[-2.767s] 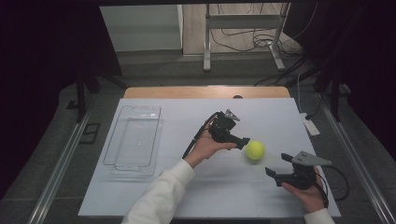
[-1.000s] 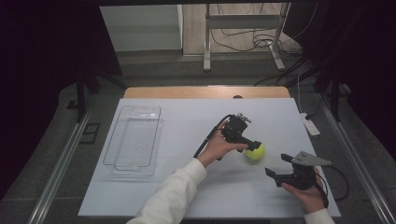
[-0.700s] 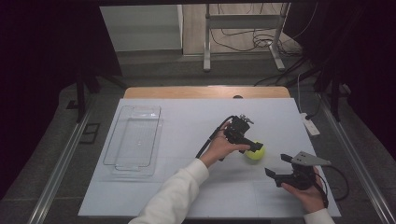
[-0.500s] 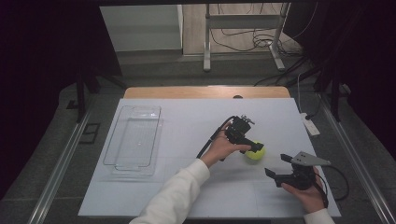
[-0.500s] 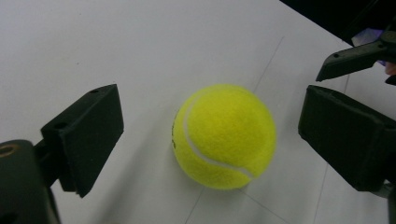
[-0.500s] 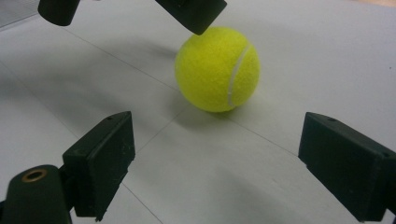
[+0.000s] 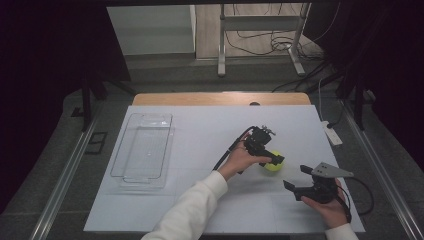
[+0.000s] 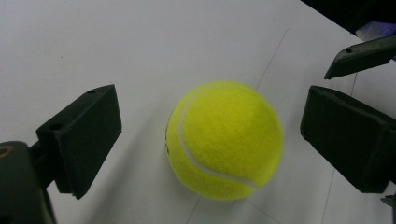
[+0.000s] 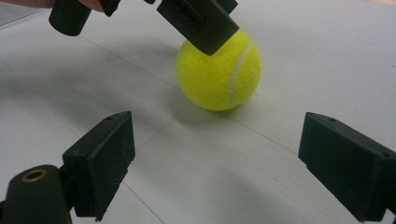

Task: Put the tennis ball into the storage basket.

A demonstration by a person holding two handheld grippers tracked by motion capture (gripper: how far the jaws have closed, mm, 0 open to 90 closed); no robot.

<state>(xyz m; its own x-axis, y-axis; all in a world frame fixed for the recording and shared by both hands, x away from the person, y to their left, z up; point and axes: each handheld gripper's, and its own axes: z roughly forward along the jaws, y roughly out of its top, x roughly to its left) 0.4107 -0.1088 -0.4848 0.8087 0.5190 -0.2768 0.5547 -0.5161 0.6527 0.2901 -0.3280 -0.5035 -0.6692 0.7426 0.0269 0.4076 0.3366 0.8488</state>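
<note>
A yellow tennis ball [image 7: 274,164] rests on the white tabletop [image 7: 200,140], right of centre. My left gripper [image 7: 271,159] reaches over it from the left, and its jaws have just been opening. In the left gripper view the ball [image 8: 224,140] sits between the two black jaws of that gripper [image 8: 210,128], with a gap on each side, so nothing presses on it. My right gripper [image 7: 295,177] stands open a little in front and to the right of the ball. In the right gripper view the ball [image 9: 219,74] lies beyond my open right gripper [image 9: 217,163], under a left jaw.
A clear plastic tray [image 7: 145,150] stands at the left of the white tabletop. A white power strip [image 7: 331,134] lies at the right edge. The left gripper's cable [image 7: 227,152] trails across the middle. Dark floor and a metal stand lie beyond the far edge.
The left hand has moved right and slightly nearer, bringing its gripper from beside the ball to over it. The ball and the right hand have stayed put.
</note>
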